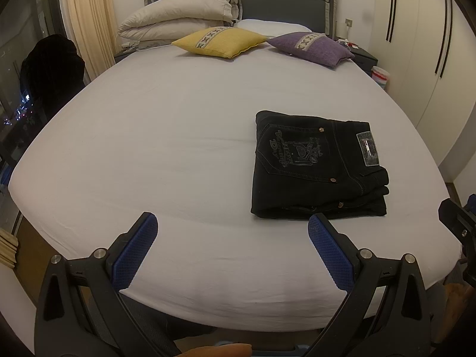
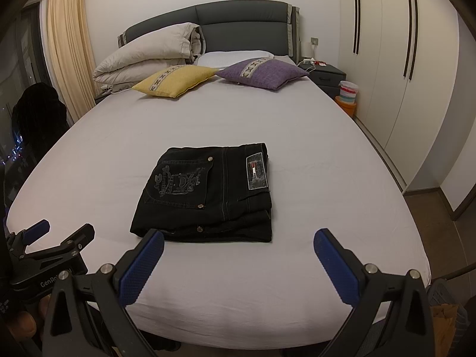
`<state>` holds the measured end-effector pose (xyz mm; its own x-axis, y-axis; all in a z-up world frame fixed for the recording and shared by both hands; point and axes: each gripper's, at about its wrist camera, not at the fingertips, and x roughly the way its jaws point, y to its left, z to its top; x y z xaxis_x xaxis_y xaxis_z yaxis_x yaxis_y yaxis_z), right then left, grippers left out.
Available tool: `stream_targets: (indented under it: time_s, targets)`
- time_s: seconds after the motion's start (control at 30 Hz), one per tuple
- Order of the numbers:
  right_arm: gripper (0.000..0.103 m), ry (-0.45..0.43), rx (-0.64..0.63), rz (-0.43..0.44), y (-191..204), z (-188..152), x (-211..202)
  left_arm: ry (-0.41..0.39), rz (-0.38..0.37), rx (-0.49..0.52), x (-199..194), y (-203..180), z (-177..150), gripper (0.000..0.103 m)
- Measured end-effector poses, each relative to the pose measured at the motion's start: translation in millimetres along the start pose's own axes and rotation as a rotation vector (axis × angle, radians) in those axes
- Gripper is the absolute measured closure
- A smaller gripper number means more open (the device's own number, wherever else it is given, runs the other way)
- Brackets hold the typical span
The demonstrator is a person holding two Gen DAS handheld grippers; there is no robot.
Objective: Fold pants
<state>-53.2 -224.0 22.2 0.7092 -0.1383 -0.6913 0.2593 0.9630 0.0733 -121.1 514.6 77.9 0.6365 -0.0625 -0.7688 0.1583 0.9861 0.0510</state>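
Note:
Black jeans (image 1: 318, 163) lie folded into a compact rectangle on the white bed sheet (image 1: 163, 148), back pocket and waist label facing up. They also show in the right wrist view (image 2: 208, 193). My left gripper (image 1: 232, 223) is open and empty, held above the bed's near edge, to the left of and nearer than the jeans. My right gripper (image 2: 238, 238) is open and empty, just short of the jeans' near edge. The left gripper also shows at the lower left of the right wrist view (image 2: 64, 232).
A yellow cushion (image 2: 175, 81), a purple cushion (image 2: 261, 73) and a folded beige duvet (image 2: 148, 56) lie at the headboard end. A nightstand (image 2: 322, 73) and stacked tubs (image 2: 348, 95) stand right of the bed beside wardrobe doors (image 2: 386, 59). A dark chair (image 2: 35, 113) stands left.

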Motion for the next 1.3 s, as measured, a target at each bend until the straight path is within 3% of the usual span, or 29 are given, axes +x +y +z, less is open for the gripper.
stream_targets:
  time_s: [1.3]
  targets:
    - [0.000,0.005,-0.004,0.000,0.3,-4.4,0.2,0.011,-0.010,0.007,0.4,-0.9,-2.2,0.000]
